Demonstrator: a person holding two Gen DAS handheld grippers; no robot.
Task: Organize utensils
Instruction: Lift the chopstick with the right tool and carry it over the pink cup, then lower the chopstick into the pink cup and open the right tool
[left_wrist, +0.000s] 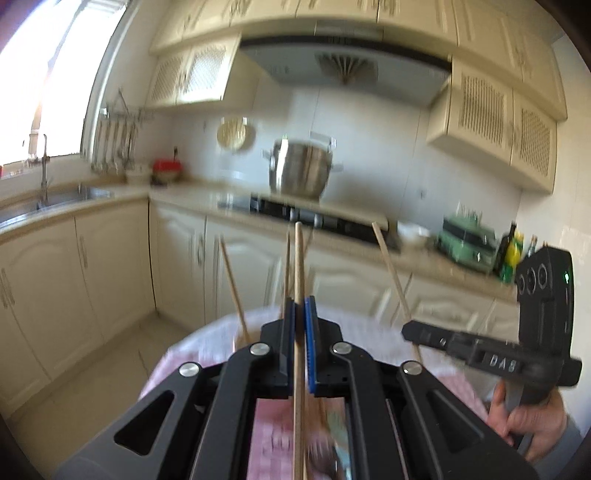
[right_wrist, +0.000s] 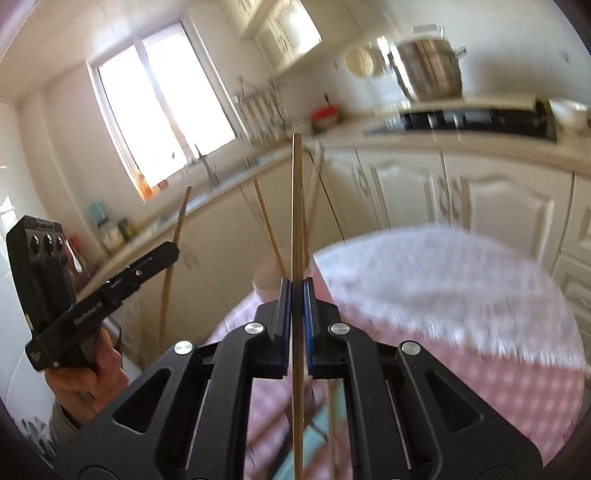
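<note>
My left gripper is shut on a wooden chopstick that stands upright between its blue pads, above a table with a pink checked cloth. My right gripper is shut on another wooden chopstick, also upright. Other chopsticks lean out of a pale cup at the table's far edge. The right gripper also shows in the left wrist view, holding its chopstick. The left gripper shows in the right wrist view with its chopstick.
Cream kitchen cabinets run behind the table. The counter carries a sink, a hob, a steel pot, a green appliance and bottles. A utensil rack hangs by the window.
</note>
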